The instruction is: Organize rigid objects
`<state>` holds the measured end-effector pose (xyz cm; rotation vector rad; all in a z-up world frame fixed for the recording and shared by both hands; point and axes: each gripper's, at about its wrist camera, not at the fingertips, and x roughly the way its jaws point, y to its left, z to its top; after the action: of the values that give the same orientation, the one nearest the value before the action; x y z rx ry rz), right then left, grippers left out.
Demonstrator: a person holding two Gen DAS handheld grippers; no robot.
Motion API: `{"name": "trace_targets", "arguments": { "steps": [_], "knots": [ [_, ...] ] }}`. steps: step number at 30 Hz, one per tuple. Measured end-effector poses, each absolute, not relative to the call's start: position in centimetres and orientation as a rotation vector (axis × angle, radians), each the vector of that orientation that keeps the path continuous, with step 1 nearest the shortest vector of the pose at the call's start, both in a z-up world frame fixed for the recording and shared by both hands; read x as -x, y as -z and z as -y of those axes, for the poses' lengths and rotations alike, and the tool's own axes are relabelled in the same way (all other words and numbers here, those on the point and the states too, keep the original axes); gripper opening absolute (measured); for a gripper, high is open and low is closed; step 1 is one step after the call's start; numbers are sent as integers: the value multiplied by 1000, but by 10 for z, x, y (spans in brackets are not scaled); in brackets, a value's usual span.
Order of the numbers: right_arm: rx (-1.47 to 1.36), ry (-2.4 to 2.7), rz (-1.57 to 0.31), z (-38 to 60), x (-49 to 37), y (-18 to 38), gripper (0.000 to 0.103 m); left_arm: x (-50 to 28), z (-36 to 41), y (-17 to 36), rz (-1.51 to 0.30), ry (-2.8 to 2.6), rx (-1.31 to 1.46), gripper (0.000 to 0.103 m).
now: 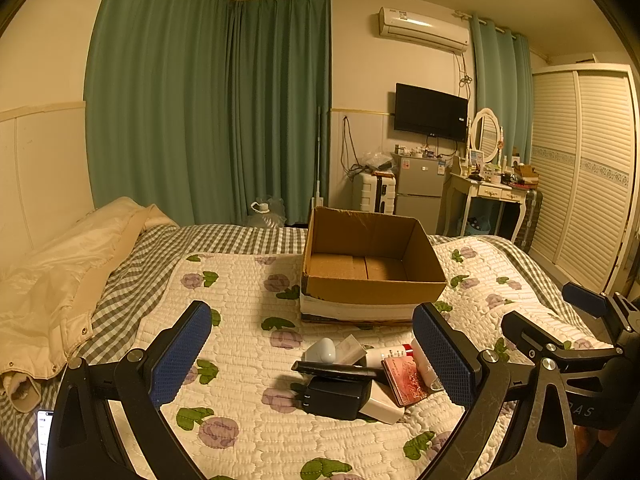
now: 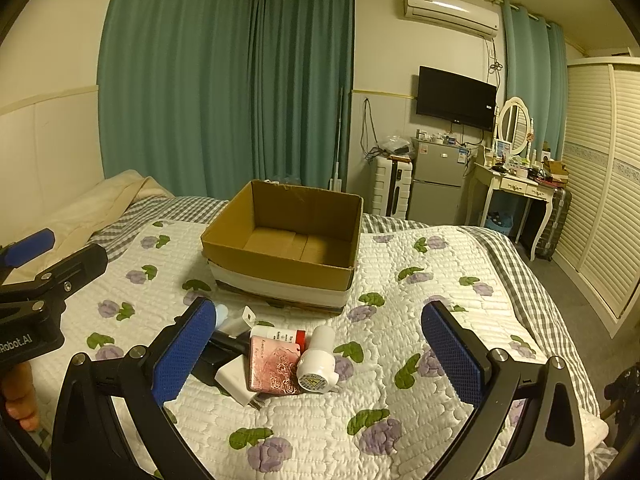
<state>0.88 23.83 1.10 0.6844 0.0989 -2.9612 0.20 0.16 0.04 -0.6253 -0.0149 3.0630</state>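
Lying piled: pink case (image 2: 275,364), white bottle (image 2: 318,362), black charger (image 1: 334,396); both claws spread.

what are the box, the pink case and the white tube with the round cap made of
Box: corrugated cardboard, matte brown, with raw cut edges and flap seams on its floor; a white band wraps its base.
Pink case: hard to say, perhaps metal or coated card; it has a glossy sheen and embossed roses.
White tube: looks like smooth, slightly glossy plastic, with a printed sticker on the cap.
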Motion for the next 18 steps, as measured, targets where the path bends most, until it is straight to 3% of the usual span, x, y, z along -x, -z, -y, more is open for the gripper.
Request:
{"name": "trace_targets", "arguments": {
  "steps": [18],
  "knots": [
    [-715, 2943, -91, -241, -2, -4, 103, 2, -3, 6, 25, -3066, 652, 103]
  ]
}}
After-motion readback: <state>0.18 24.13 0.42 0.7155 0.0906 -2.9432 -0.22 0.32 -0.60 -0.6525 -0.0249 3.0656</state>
